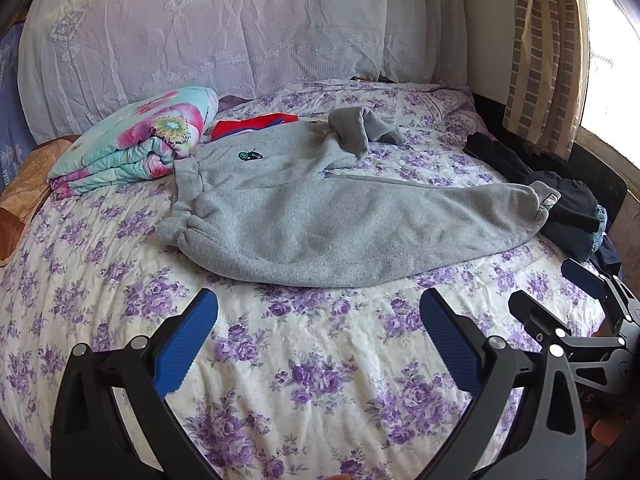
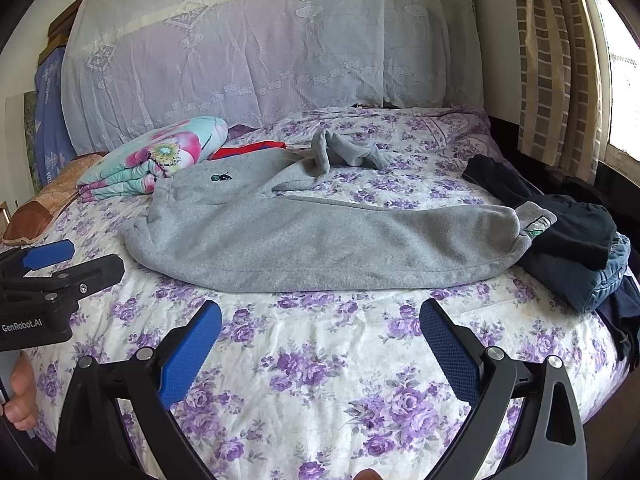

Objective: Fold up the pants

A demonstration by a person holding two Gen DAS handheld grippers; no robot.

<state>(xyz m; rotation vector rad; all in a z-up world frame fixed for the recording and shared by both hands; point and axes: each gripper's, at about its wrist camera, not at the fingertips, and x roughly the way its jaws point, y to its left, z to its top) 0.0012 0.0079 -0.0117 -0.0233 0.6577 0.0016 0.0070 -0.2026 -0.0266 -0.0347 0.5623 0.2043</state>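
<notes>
Purple-flowered bedding covers the bed [image 1: 312,360] that both my cameras look across, with a lace-draped headboard [image 1: 224,32] at the far end.

Ahead of my left gripper [image 1: 319,312], the grey pants [image 1: 320,220] lie flat across the bed, unfolded. Their waistband [image 1: 188,196] sits forward and to the left of that gripper, one leg runs out to the right, and its cuff [image 1: 544,200] rests against a pile of dark clothes [image 1: 568,208]. The other leg [image 1: 360,128] is bunched up beyond the first, farther from me. A small dark logo [image 1: 250,156] shows near the waistband.

I see my left gripper's blue pads spread wide with nothing between them, hovering over bare bedding just short of the pants' near edge. My right gripper [image 2: 320,314] is likewise spread and empty, also just short of that edge, with the cuff [image 2: 536,220] ahead and to its right. Each gripper shows at the edge of the other's view, side by side.

Beyond the waistband, to the far left, a folded floral quilt [image 1: 136,140] lies touching the pants, and a red garment [image 1: 248,122] peeks out behind it. A checked curtain [image 1: 548,52] hangs far right by the bright window.
</notes>
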